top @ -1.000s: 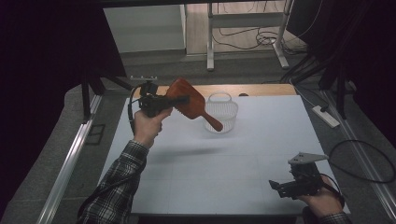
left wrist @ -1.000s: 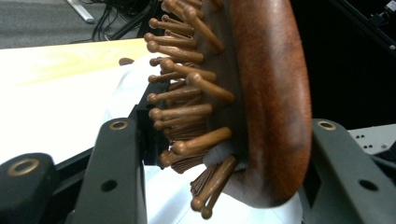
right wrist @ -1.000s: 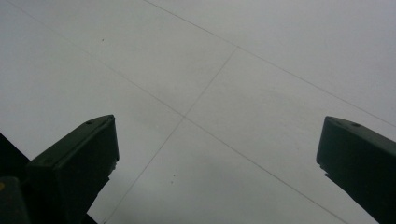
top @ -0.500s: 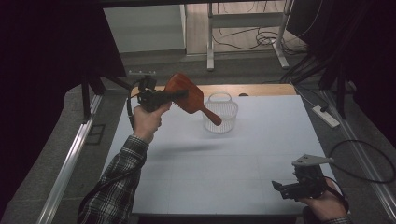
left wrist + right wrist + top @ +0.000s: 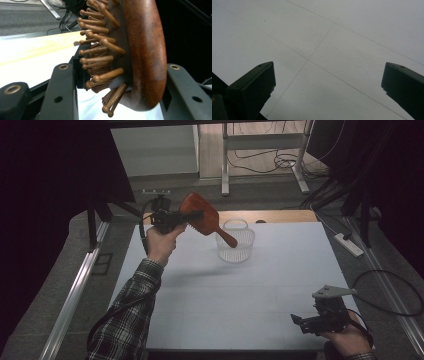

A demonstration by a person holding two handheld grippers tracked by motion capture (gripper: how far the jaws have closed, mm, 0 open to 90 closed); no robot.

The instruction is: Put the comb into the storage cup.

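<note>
Two grippers: one per hand, L busy, R idle.
L gripper (image 5: 192, 216): raised above far-left part of table, jaws clamped on hairbrush head; in left gripper view the head sits between both black jaws, bristles toward one jaw, smooth back toward the other.
Hairbrush (image 5: 202, 217): reddish-brown wood, held in air, off the table; handle slants down to the right, its tip in front of the basket's rim. Wooden bristles w/ rounded tips (image 5: 100, 60) seen close in left gripper view.
Basket (image 5: 236, 242): clear/white, w/ arched handle, upright on table at far centre, just right of brush.
R gripper (image 5: 300, 321): near-right corner, low over table, well apart from brush & basket; jaws spread wide, nothing between them, bare surface beneath (image 5: 329, 62).
Table (image 5: 210, 310): pale top w/ thin seam lines; wood strip along far edge.
L sleeve (image 5: 127, 320): plaid, comes in from near-left.
</note>
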